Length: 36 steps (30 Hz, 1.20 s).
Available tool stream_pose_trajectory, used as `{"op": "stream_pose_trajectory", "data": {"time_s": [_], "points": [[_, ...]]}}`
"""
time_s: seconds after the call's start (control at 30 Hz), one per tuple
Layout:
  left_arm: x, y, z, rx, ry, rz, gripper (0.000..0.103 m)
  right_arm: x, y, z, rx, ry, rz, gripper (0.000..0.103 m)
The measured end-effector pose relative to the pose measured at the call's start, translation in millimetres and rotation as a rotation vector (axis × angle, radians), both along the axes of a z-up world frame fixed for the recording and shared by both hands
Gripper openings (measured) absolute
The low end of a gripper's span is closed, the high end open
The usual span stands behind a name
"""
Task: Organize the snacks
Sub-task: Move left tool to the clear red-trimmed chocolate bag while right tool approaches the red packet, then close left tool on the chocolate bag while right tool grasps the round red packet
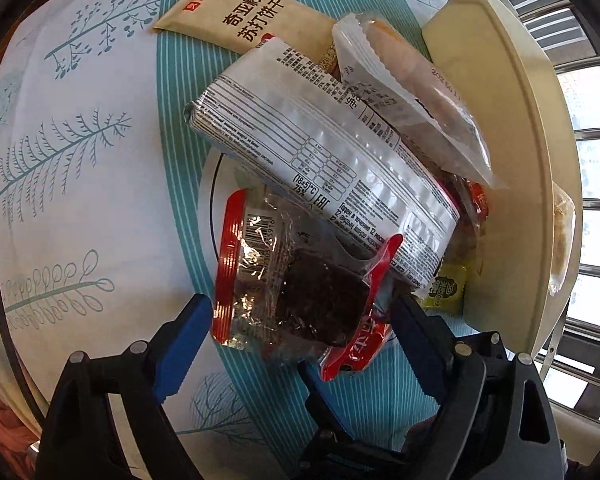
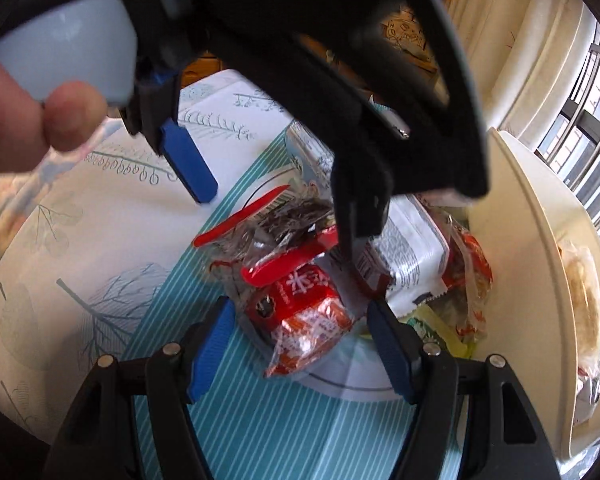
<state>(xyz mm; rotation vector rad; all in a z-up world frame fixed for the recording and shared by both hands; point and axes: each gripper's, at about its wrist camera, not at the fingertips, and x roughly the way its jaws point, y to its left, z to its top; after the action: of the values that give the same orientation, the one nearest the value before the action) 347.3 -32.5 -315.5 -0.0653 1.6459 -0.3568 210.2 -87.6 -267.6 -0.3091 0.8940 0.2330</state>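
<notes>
A pile of snacks lies on a white plate (image 1: 207,200). My left gripper (image 1: 300,308) hangs over a clear red-edged packet (image 1: 300,280) with a dark brown cake inside. The packet sits between the blue pads, which stand beside its edges without a clear squeeze. A long white printed packet (image 1: 320,136) lies across the pile behind it. My right gripper (image 2: 300,308) is open around a red snowflake packet (image 2: 304,312), with gaps on both sides. The left gripper (image 2: 278,220) also shows in the right wrist view, coming down from above onto the clear red-edged packet (image 2: 268,224).
A beige cracker pack (image 1: 240,12) lies at the far side on the leaf-print tablecloth (image 1: 80,140). A cream tray (image 1: 520,120) stands tilted right of the plate, with a pastry packet (image 1: 416,92) leaning on it. A small yellow-green packet (image 1: 444,288) lies beside. A person's hand (image 2: 28,120) holds the left gripper.
</notes>
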Motion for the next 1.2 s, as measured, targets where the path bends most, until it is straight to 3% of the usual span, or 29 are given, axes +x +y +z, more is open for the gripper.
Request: {"op": "stream_pose_trajectory", "data": {"time_s": [0.13,0.33,0.4,0.63,0.9,1.03,1.2], "points": [[4,-7,-14,0.02,0.026,0.012,0.074,5,-4,1,0.024,0.005,0.022,0.067],[9,-7,-12,0.001,0.008,0.025,0.048,8,-12,1,0.044,0.016,0.031,0.064],[10,-3,-8,0.012,0.0,0.021,0.046,6,-16,5,0.053,0.028,0.047,0.057],[5,-3,10,0.023,-0.037,0.017,0.042,5,-29,9,0.063,0.069,0.022,0.056],[-21,-6,55,0.024,-0.132,-0.024,0.041,-13,-33,17,0.037,0.08,0.011,0.056],[-35,0,81,0.03,-0.183,-0.035,0.041,-25,-29,28,0.024,0.055,0.002,0.056],[-56,20,120,-0.024,-0.241,-0.035,0.041,-40,-22,49,0.008,-0.009,-0.01,0.056]]}}
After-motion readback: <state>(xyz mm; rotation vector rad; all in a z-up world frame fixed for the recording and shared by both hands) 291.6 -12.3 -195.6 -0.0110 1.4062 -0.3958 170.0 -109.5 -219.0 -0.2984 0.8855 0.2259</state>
